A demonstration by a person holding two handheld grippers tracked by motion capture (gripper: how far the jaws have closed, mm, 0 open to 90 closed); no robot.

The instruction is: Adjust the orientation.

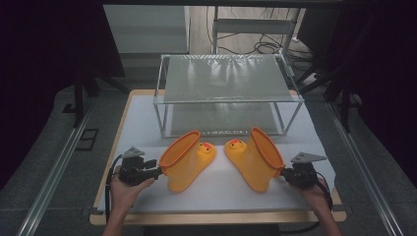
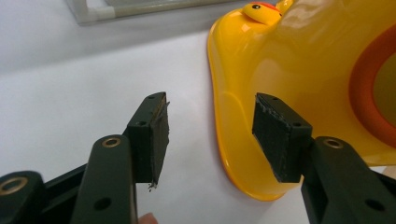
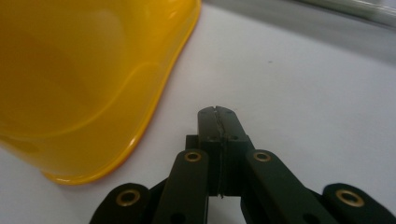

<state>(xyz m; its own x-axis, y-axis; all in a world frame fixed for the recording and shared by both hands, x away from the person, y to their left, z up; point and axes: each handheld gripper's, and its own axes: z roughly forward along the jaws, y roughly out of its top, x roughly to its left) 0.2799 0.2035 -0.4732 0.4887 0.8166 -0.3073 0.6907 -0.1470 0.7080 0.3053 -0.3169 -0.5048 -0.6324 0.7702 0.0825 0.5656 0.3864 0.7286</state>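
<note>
Two yellow rubber boots with duck faces lie on their sides on the white tabletop, toes pointing at each other. In the high view my left gripper sits at the orange-rimmed opening of the left boot. In the left gripper view that gripper stands open, its pads apart and touching nothing, with the boot's sole edge partly in the gap. My right gripper rests beside the top of the right boot. Its jaws are shut on nothing, just right of the boot's yellow wall.
A metal-framed rack with two shelves stands behind the boots at the back of the table. A hand holds each gripper near the table's front edge. White tabletop lies bare between the boots and at the front.
</note>
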